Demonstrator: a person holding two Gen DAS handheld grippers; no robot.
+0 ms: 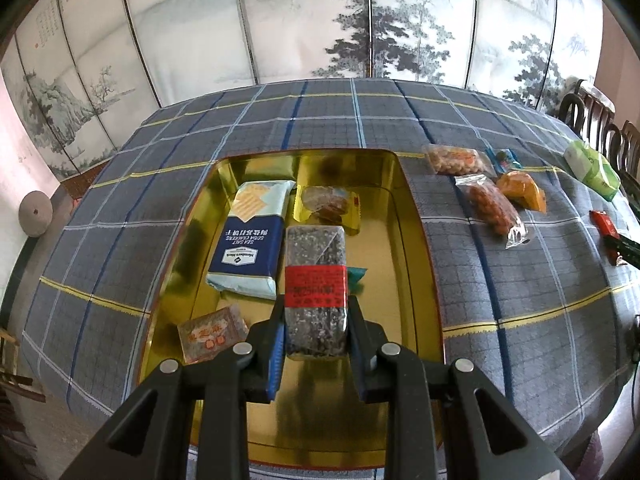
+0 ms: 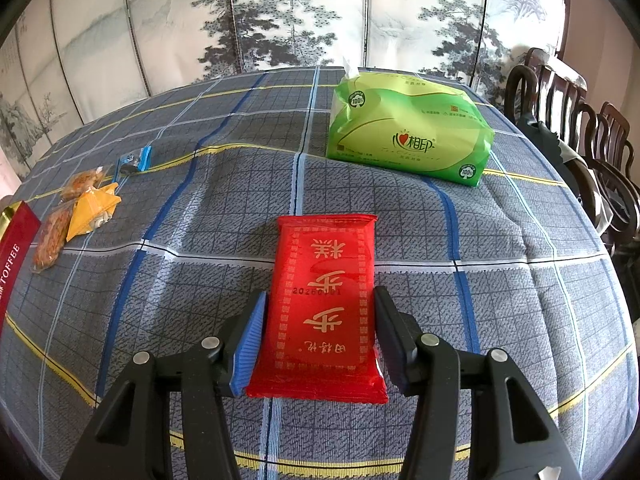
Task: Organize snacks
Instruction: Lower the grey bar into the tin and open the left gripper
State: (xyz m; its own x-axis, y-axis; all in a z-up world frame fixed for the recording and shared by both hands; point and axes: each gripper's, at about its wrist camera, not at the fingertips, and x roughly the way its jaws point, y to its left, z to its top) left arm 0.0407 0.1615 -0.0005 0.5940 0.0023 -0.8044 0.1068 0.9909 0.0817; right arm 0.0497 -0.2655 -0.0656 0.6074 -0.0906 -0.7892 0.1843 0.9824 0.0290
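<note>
The left claw [image 1: 315, 338] is clamped on a dark seaweed-like bar [image 1: 315, 280] with a red label, holding it over the gold tin [image 1: 424, 248]. Inside the tin already lie a cracker pack [image 1: 252, 236], a yellow-edged snack [image 1: 332, 208], a small pink packet [image 1: 212, 332] and a bit of teal wrapper under the bar. So the sorting looks roughly half done.

The right claw [image 2: 318, 344] stands partly open around a red cake packet [image 2: 324, 312] on the cloth; whether its pads press it, I cannot tell.

Still loose on the cloth: two nut bags [image 1: 494, 210], an orange packet [image 1: 522, 190] and a blue candy [image 1: 505, 159].

Only the left view shows the tin's contents; only the right shows the red packet up close and the whole tissue pack [image 2: 408, 136].
</note>
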